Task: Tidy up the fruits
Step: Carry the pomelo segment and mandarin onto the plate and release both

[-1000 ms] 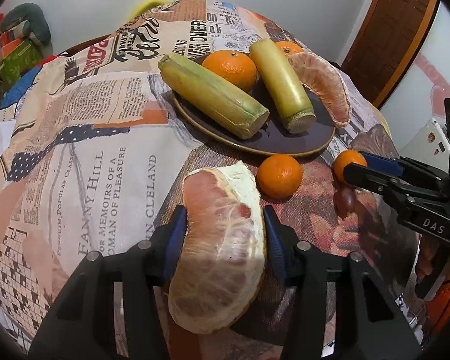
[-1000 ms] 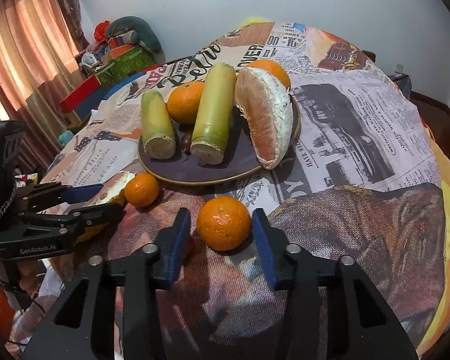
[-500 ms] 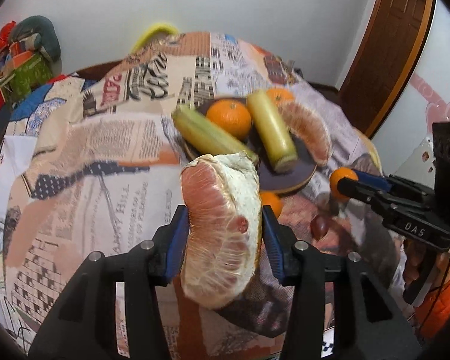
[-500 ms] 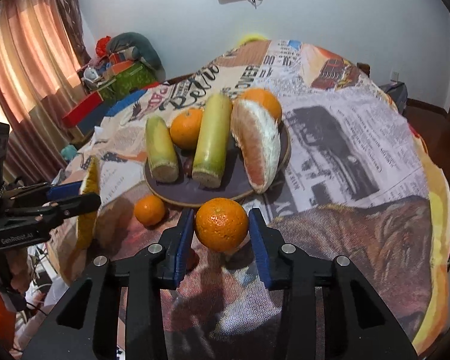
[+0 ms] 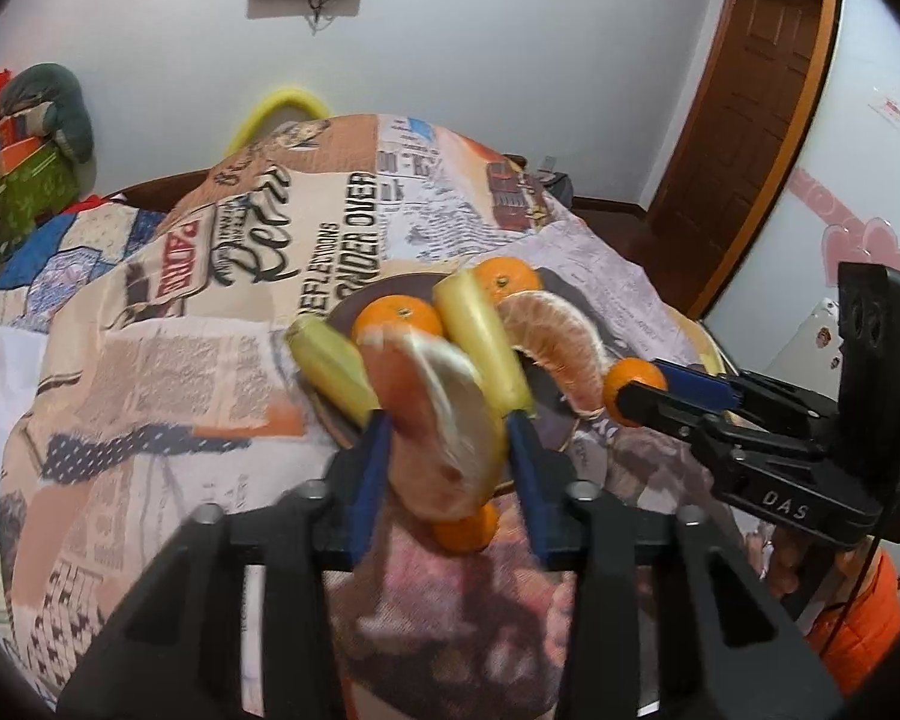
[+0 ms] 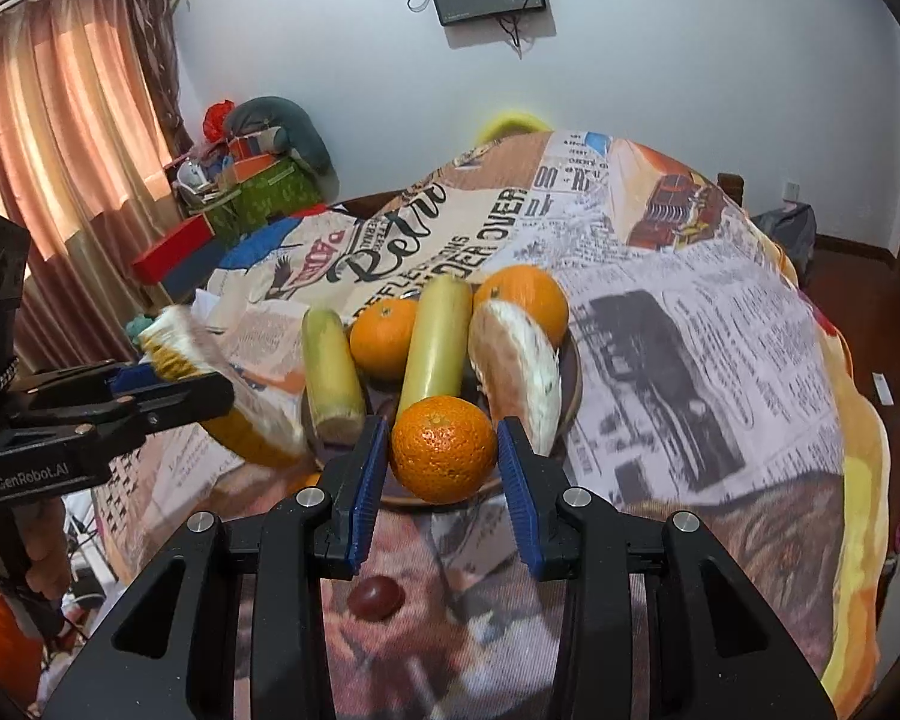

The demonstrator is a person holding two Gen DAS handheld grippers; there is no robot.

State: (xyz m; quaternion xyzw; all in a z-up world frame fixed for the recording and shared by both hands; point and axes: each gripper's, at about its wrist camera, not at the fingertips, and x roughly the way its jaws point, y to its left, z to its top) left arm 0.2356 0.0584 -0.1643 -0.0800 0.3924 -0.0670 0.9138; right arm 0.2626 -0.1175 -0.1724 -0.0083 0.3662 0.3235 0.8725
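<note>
My left gripper [image 5: 447, 456] is shut on a peeled pomelo wedge [image 5: 444, 420] and holds it in the air in front of the dark plate [image 5: 354, 309]; the wedge also shows in the right wrist view [image 6: 234, 408]. My right gripper [image 6: 441, 456] is shut on an orange [image 6: 443, 449], raised just before the plate [image 6: 570, 360]; the orange also shows in the left wrist view [image 5: 630, 381]. The plate holds two sugarcane pieces [image 6: 435, 342], two oranges [image 6: 525, 300] and another pomelo wedge [image 6: 519, 366].
One orange [image 5: 468, 531] lies on the newspaper-print cloth below the held wedge. A small dark red fruit [image 6: 377, 597] lies on the cloth under my right gripper. Curtains and cluttered boxes [image 6: 252, 180] stand at the left, a wooden door [image 5: 750, 102] at the right.
Both grippers have lifted their fruit off the cloth and moved toward the plate. The pomelo wedge has tilted and now hangs in front of the plate.
</note>
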